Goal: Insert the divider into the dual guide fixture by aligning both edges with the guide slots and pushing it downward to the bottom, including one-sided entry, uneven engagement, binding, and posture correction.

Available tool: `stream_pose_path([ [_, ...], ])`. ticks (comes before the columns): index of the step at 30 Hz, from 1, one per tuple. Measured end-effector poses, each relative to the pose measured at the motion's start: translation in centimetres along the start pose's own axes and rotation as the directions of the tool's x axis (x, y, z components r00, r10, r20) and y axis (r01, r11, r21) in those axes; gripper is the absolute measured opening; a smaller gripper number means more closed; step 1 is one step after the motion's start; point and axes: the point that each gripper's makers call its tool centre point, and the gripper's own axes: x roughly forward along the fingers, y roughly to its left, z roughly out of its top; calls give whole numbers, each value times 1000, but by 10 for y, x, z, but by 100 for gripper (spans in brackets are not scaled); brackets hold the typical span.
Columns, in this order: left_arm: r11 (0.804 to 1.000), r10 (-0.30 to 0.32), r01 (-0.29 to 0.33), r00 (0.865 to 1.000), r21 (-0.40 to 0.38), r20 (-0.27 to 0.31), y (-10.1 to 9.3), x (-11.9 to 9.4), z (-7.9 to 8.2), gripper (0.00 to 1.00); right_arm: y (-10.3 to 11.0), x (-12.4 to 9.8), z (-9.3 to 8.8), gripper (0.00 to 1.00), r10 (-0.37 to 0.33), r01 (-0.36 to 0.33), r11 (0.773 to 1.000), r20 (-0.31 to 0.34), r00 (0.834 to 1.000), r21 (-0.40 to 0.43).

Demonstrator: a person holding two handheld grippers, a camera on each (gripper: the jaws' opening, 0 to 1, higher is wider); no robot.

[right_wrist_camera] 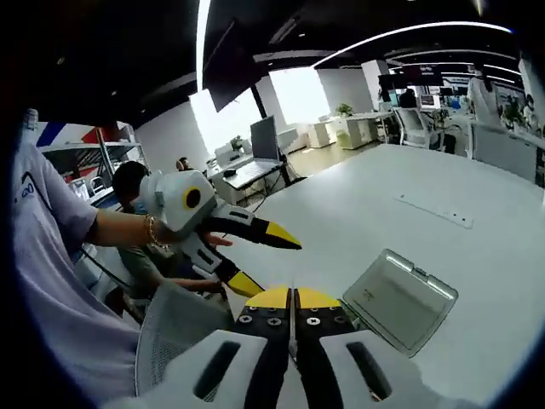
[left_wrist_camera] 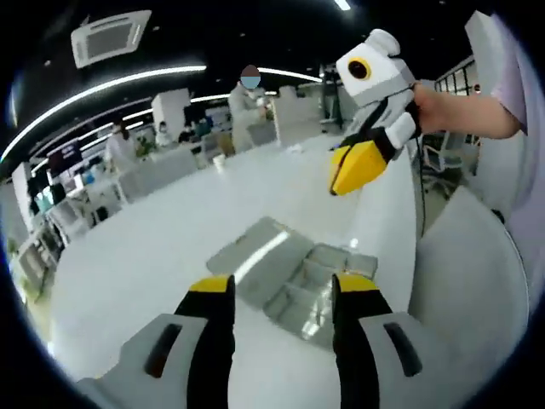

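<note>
Left claw [left_wrist_camera: 281, 290] agape, right claw [right_wrist_camera: 294, 297] closed, empty.

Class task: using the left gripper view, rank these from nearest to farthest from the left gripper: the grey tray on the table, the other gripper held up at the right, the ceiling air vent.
1. Grey tray, on the table just beyond the left gripper.
2. Right gripper, raised at upper right.
3. Ceiling air vent, far upper left.
</note>
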Motion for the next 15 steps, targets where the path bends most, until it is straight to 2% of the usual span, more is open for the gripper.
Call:
stream_pose_path([
  [3,999,-36,36,999,-31,-15,1,-4,-11,46,2,0,1,0,6,-8,997,-37,999,-72],
  [9,995,-97,95,993,-22,-61,4,-13,-32,52,4,4,2,0,24,-40,987,-108,994,-154],
  [12,992,-124,124,988,-9,-88,7,-22,-41,54,4,9,-8,0,29,-74,970,-194,981,-230],
  [15,990,-142,143,985,0,-101,10,-30,-45,55,3,16,-17,0,28,-98,960,-258,966,-261],
])
